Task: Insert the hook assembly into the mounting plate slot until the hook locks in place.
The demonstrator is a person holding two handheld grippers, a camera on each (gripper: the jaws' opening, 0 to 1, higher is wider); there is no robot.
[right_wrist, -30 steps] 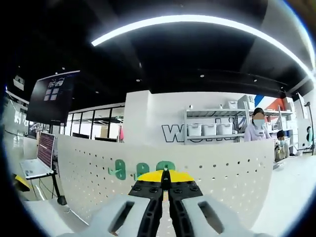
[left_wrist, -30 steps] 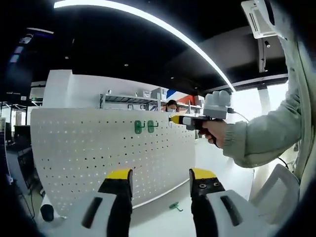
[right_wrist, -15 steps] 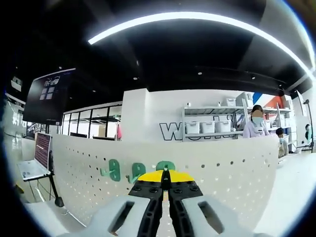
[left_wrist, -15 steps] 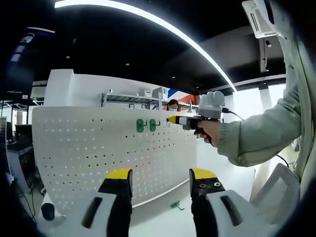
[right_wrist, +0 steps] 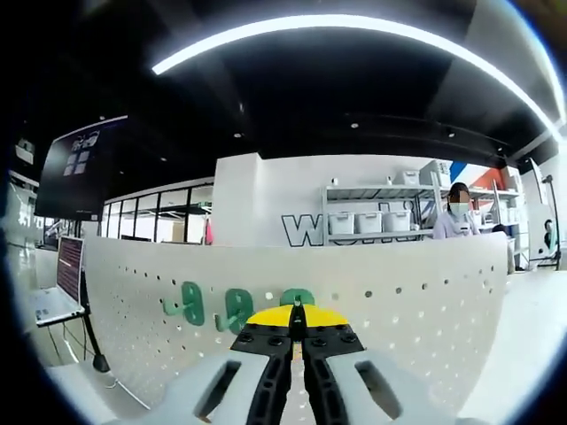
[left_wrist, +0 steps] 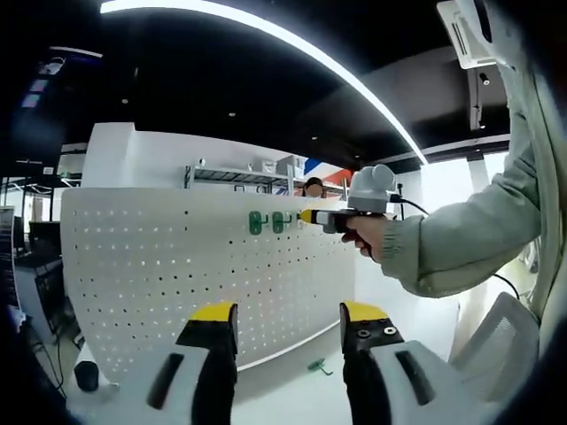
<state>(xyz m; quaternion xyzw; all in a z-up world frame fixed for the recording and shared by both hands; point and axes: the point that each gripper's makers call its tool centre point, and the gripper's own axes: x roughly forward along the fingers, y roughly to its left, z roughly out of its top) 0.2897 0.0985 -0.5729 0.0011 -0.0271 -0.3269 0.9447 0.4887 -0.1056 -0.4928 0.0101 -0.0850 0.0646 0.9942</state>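
In the left gripper view a white pegboard (left_wrist: 204, 266) stands upright across the middle, curving away to the right, with a shelving rack (left_wrist: 239, 177) and a person's head behind its top edge. Two green hooks (left_wrist: 267, 221) sit side by side in the board's upper row. Just to their right the right gripper (left_wrist: 306, 215) comes in with its yellow tip against the board's upper part, held by a hand (left_wrist: 365, 239) in a pale green sleeve (left_wrist: 461, 248). The left gripper (left_wrist: 288, 323) hangs low in front of the board with its jaws wide apart and nothing between them. Beyond them, a spare green hook (left_wrist: 316, 365) lies on the white table (left_wrist: 292, 398) at the foot of the board. A dark round object (left_wrist: 86, 376) stands at the lower left.

In the right gripper view the pegboard (right_wrist: 399, 310) stretches across. Two hooks (right_wrist: 215, 305) hang on it to the left of the right gripper (right_wrist: 297, 312), whose jaws are pressed together. A third green hook (right_wrist: 297, 297) pokes up right behind the yellow tips; I cannot tell whether the jaws grip it. A laptop (right_wrist: 58, 283) sits at the far left. Behind, the shelving rack (right_wrist: 376, 212) carries white bins, and large lettering (right_wrist: 306, 230) on the wall starts with "W", the rest hidden.
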